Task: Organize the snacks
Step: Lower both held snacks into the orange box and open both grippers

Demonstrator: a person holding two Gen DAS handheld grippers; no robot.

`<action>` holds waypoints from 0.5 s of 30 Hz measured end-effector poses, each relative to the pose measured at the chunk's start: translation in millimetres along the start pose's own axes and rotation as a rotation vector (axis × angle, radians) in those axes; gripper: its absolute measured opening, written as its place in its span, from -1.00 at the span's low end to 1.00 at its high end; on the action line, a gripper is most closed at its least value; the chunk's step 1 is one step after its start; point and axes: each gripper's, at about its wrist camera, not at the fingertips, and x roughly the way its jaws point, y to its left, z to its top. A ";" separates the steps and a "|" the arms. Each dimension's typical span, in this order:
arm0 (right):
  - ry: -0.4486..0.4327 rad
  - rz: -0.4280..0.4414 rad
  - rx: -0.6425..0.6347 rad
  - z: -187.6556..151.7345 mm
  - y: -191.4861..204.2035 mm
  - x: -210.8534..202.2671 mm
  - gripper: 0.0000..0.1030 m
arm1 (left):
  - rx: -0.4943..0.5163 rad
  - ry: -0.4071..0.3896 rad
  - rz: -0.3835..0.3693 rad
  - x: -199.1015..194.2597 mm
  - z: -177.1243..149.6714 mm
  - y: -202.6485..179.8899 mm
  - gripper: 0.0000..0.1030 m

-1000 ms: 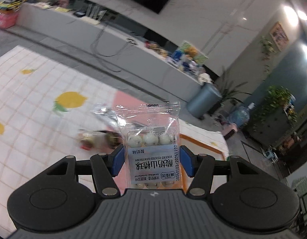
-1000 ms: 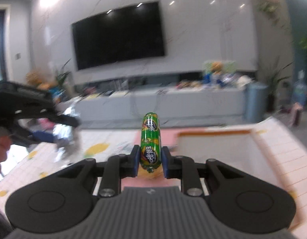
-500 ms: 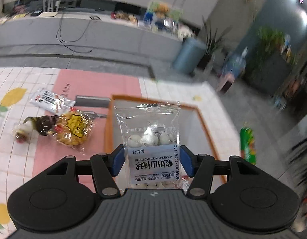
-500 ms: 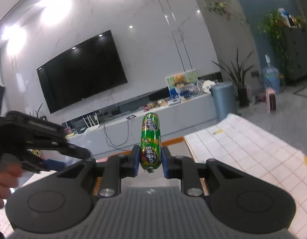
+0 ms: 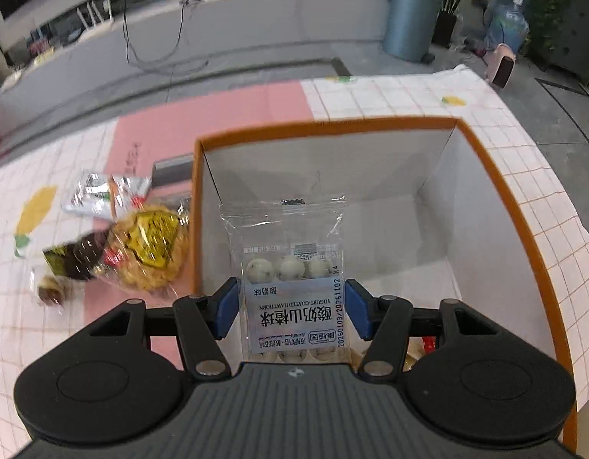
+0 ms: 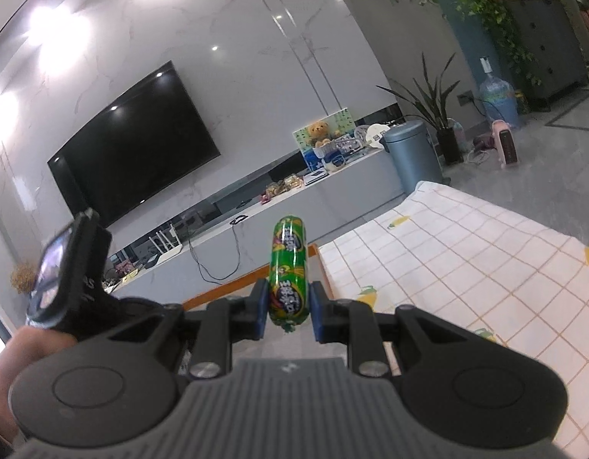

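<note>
My left gripper [image 5: 290, 311] is shut on a clear packet of yogurt-coated hawthorn balls [image 5: 292, 279] and holds it over the open white box with an orange rim [image 5: 497, 187]. A few snacks show at the box's near bottom, mostly hidden by the gripper. My right gripper [image 6: 287, 315] is shut on a green sausage stick [image 6: 288, 271], held upright above the table. The box's orange rim [image 6: 225, 288] shows just beyond it. The left gripper's body [image 6: 64, 275] appears at the left of the right wrist view.
Left of the box lie a yellow snack bag [image 5: 149, 248], a white packet [image 5: 103, 193], a dark wrapped snack [image 5: 76, 260] and a grey block [image 5: 172, 170] on a pink mat. The checked tablecloth [image 6: 466, 260] extends right. A TV bench stands behind.
My left gripper has swung right and forward with the packet until it is over the box. My right gripper has lifted and tilted up with the sausage stick.
</note>
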 end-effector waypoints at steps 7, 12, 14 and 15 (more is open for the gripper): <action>0.015 -0.013 0.014 -0.4 0.6 0.3 -0.61 | 0.021 0.004 0.065 -3.2 -5.7 -10.8 0.47; 0.023 -0.007 0.014 -2.9 3.1 -0.2 -0.61 | 0.051 -0.081 0.056 -22.1 -5.7 -7.9 0.61; 0.026 -0.004 0.010 -4.0 3.6 0.7 -0.61 | 0.057 -0.106 0.064 -31.6 -5.5 -5.9 0.61; 0.027 -0.003 0.003 -4.2 4.6 0.6 -0.61 | 0.046 -0.112 0.047 -37.3 -6.0 -3.1 0.61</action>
